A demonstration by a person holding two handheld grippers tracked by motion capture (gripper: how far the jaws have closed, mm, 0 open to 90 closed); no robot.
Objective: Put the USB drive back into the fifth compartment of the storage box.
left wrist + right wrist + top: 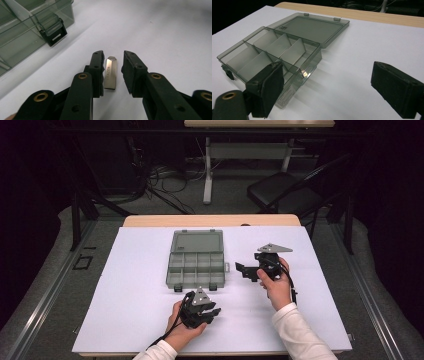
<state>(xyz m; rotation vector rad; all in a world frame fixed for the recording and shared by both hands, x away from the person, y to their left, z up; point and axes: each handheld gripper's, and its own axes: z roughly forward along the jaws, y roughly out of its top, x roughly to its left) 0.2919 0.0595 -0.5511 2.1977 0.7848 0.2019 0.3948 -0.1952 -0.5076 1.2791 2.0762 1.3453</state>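
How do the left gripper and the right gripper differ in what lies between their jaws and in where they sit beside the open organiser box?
The left gripper has a small silver USB stick lying on the white mat between its open jaws; the right gripper has only bare mat between its jaws. The left gripper sits by the near edge of the organiser box; the right sits off its right side. Both are open, each held in one hand.

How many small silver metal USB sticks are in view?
1. The small silver metal USB stick lies flat on the white table sheet, between the open left gripper jaws. The box compartments look empty, though some stay partly hidden.
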